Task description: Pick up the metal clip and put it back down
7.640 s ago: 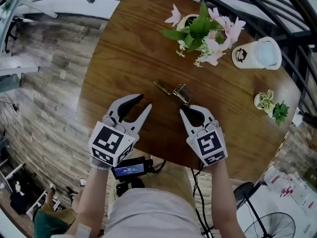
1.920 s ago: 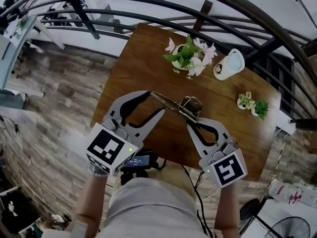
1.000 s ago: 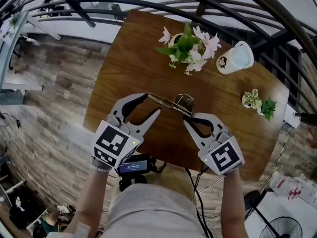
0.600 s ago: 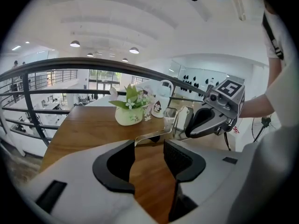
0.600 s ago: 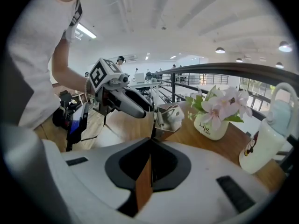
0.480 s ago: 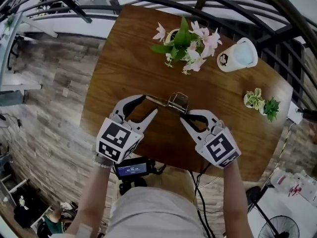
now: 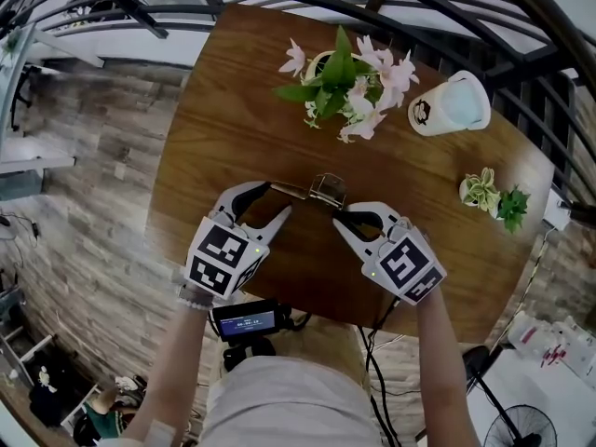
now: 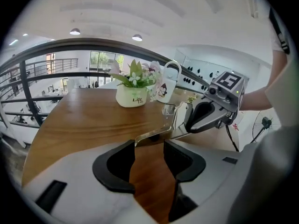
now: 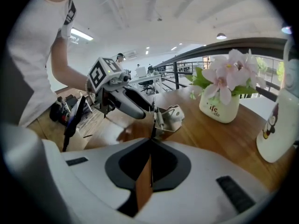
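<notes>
The clip [image 7: 321,190] hangs low over the near edge of the desk [image 7: 233,110], carried between the two tongs. From the head view I cannot tell whether its underside touches the wood or sits just clear of it. It is in open desk, well apart from the flowerpot [image 7: 340,59] and the mug [image 7: 453,103] at the far side, so there is room to lower it without nudging anything.

The right tongs [image 7: 339,218] do the carrying. In the right gripper view the right tongs [image 9: 150,141] are pinched down to a thin slit, with a thin metal part of the clip [image 9: 167,116] caught at the very tips. The boxy end of the clip stands up just beyond them. A tip grip on so thin a piece looks likely to let the clip swing, which may be why the other tongs stand close by.

The left tongs [image 7: 277,199] stand wide, bare wood showing between them in the left gripper view. The clip's long flat arm [image 8: 156,134] reaches across the gap at the tips of the left tongs [image 8: 147,148]. It seems to lie at or just over them, not clamped, and I cannot say whether it brushes either tip. So the left side guards or steadies but bears no load.

Judged from this, the clip is in the put-down part of the task. What remains is to settle it flat on the desk and part the right tongs.
</notes>
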A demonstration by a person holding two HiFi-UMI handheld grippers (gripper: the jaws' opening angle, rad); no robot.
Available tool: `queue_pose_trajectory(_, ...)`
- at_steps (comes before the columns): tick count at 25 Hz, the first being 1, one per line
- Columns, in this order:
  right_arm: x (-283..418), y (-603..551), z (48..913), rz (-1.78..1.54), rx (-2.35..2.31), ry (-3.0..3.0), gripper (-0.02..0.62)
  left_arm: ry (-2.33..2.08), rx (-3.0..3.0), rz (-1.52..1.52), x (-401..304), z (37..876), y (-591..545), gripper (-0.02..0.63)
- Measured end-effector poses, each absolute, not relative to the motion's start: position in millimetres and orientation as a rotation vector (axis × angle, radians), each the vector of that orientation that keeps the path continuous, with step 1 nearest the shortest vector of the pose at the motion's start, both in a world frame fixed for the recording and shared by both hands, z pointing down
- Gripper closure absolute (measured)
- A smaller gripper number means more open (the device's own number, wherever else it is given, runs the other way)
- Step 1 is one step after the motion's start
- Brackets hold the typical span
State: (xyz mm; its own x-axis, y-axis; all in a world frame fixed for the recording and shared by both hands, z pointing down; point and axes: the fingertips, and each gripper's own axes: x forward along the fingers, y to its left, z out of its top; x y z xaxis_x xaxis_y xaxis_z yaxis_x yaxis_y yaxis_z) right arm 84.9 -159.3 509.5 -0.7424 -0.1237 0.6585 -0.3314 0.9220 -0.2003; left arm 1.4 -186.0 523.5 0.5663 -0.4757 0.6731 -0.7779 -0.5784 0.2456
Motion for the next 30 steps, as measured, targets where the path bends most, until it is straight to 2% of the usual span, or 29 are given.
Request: queue_pose_trajectory(30, 80.2, -171.3, 552.1, 0.587, 0.186, -2.326, 0.578, -1.003, 2.158, 0.780, -5.5, 560.0, -190.8, 0.405)
